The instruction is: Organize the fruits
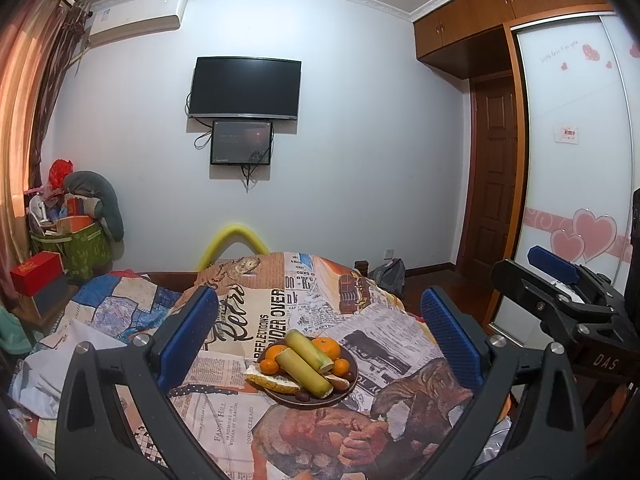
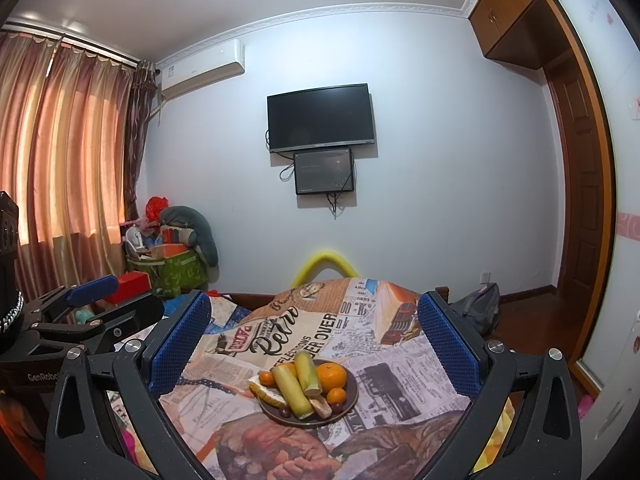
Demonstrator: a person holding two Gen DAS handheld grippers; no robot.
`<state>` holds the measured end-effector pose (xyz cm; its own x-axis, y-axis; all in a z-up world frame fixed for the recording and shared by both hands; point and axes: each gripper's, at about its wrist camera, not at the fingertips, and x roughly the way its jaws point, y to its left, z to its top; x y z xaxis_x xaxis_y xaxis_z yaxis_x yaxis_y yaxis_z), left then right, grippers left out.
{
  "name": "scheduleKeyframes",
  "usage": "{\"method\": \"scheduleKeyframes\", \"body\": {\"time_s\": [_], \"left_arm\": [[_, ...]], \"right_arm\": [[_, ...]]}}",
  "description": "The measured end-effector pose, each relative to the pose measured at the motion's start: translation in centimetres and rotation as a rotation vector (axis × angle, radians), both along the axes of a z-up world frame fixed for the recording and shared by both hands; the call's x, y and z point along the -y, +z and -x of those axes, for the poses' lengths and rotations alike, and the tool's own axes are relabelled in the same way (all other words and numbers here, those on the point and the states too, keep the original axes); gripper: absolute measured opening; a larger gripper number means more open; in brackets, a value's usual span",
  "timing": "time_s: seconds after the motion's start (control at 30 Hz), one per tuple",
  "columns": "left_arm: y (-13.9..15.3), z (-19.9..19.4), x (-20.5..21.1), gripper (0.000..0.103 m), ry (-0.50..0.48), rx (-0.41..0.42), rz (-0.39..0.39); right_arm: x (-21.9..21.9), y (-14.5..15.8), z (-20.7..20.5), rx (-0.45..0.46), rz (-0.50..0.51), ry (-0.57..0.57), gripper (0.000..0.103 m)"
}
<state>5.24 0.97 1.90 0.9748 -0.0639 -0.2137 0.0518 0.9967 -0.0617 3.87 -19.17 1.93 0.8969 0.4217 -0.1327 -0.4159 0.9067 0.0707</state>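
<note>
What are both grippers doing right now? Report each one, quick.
Left gripper: open, holding nothing, above the plate of fruit.
Right gripper: open, holding nothing, also facing the plate.

Both grippers held above table, jaws spread wide, nothing between pads. Left gripper (image 1: 320,322) and right gripper (image 2: 314,338) side by side, near each other: right one visible at right edge of left view, so lateral room between them tight.

Plate (image 1: 344,392) sits mid-table on printed cloth (image 1: 240,420). Bare cloth all round plate. Approach from above open.

Plate itself crowded: two green stalks (image 1: 306,362) lie across top, oranges (image 1: 326,347) wedged beside them, corn piece (image 1: 272,383) at left rim.
</note>
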Motion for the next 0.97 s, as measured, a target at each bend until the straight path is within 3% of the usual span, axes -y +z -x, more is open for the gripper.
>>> {"method": "scheduleKeyframes", "body": {"time_s": [0.97], "left_arm": [[-0.11, -0.25, -0.04, 0.103, -0.002, -0.008, 0.006]], "right_arm": [[-0.13, -0.41, -0.45, -0.012, 0.012, 0.007, 0.103]]}}
